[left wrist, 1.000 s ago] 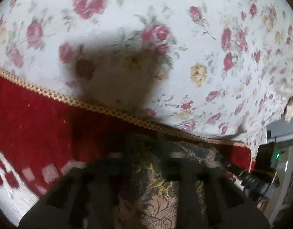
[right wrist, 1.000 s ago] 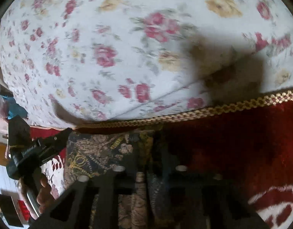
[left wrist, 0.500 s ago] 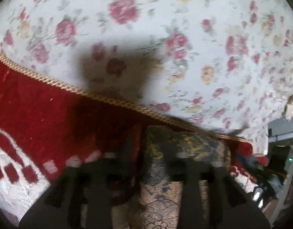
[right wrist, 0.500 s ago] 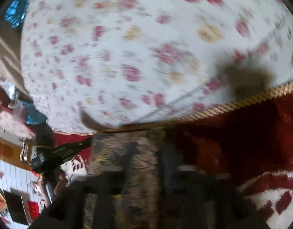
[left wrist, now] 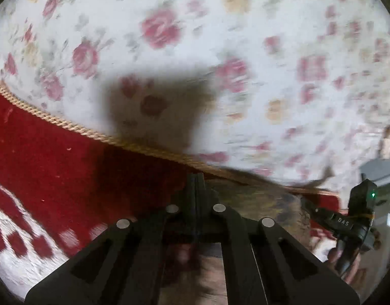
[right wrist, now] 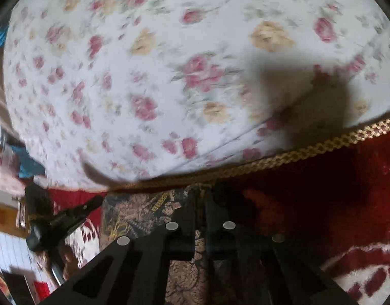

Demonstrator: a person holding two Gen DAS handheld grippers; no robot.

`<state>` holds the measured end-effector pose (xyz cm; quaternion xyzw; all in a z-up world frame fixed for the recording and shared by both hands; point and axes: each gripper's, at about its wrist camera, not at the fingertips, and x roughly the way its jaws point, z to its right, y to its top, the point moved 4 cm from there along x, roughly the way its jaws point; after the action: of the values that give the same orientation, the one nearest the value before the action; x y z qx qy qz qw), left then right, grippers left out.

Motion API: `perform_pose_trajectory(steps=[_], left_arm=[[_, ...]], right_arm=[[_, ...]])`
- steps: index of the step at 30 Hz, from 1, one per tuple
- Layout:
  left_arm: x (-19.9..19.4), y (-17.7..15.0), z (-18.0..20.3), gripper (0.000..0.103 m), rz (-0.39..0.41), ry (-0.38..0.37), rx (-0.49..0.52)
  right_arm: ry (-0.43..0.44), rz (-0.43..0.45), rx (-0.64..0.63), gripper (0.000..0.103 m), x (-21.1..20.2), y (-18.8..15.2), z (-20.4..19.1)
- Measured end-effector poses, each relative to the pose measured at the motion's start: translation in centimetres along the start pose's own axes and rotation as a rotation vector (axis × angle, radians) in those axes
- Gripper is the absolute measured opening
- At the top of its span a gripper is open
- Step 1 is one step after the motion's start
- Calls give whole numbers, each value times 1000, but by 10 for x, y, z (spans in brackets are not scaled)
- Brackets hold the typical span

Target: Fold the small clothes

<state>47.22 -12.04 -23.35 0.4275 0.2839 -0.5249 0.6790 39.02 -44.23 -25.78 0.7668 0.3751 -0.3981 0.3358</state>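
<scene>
Both claws are clenched, having just snapped closed, each pinching an upper corner of the dark, gold-and-tan paisley-patterned cloth garment [right wrist: 144,213]. The left claw [left wrist: 196,190] bites the garment's left corner low in the centre of its own view, and the right claw [right wrist: 200,203] bites the other corner low in the centre of its view, its jaws nearly meeting on thin fabric. The garment lies along the bottom of both frames, on the red plush blanket with white pattern [left wrist: 42,167], just below the blanket's gold braided trim [right wrist: 309,150]; the white rose-printed bedsheet [left wrist: 220,50] fills the upper half. Its gripped edge, apparently the long axis, runs left to right between the claws, parallel to the trim, with the rest trailing toward the bottom of the frame, under the claws. The likely trouble is a shallow pinch: the fabric could slide out of one claw as it lifts, leaving a skewed fold. A claw may also have caught the plush blanket beneath and drag it along. Uneven travel of the two hands would twist the edge.
</scene>
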Motion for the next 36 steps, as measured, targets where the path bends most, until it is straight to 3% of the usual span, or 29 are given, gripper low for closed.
perform_pose_trajectory(steps=[2, 4, 6, 7, 8, 10, 12, 16, 19, 20, 22, 23, 24, 25, 28, 30, 33, 34, 35, 36], left_arm=[[16, -9, -16, 0, -75, 1, -58], [6, -15, -22, 0, -48, -14, -66], [-14, -24, -23, 0, -19, -47, -68], [-25, -30, -24, 8, -18, -70, -62], [-33, -38, -23, 15, -20, -82, -58], [-52, -56, -20, 62, -18, -87, -49], [-64, -71, -12, 77, -2, -81, -36], [-51, -101, 12, 77, -57, -71, 39], [-24, -119, 21, 75, -119, -52, 88], [-21, -120, 22, 69, -91, -35, 106], [-21, -122, 28, 23, -76, -19, 143], [-24, -120, 30, 9, -69, -23, 139], [-32, -117, 31, 7, -58, -61, 130], [-37, -113, 30, 7, -55, -87, 122], [-29, -107, 22, 7, -104, -132, 69], [-14, -110, 13, 8, -148, -114, 37], [-23, -111, 10, 13, -158, -139, -21], [-32, -112, 12, 17, -150, -133, -4], [-43, -117, 11, 21, -132, -123, 13], [-55, -124, 8, 33, -114, -111, 23]], right_arm=[[11, -50, 30, 5, 20, -2, 9], [37, -32, 44, 5, 12, -1, 12], [69, 3, 58, 14, -11, -8, 16], [67, 13, 47, 30, -23, -15, 14], [54, 39, 34, 61, -36, -26, 14], [44, 83, 38, 94, -60, -52, 14], [104, 78, 63, 94, -66, -76, 11], [171, 45, 156, 93, -50, -106, 19], [150, 30, 150, 84, -34, -113, 20], [126, 23, 129, 73, -28, -113, 21], [113, 22, 105, 56, -25, -109, 22], [154, 17, 114, 32, -25, -108, 21], [198, 7, 128, 19, -26, -109, 21], [187, 7, 126, 15, -29, -109, 21], [139, -10, 108, 14, -20, -107, 25], [155, -28, 134, 14, -7, -105, 29], [184, -14, 122, 20, -19, -108, 26], [190, -10, 124, 27, -29, -114, 25], [194, -8, 119, 48, -37, -120, 24], [191, 1, 111, 61, -45, -126, 20]])
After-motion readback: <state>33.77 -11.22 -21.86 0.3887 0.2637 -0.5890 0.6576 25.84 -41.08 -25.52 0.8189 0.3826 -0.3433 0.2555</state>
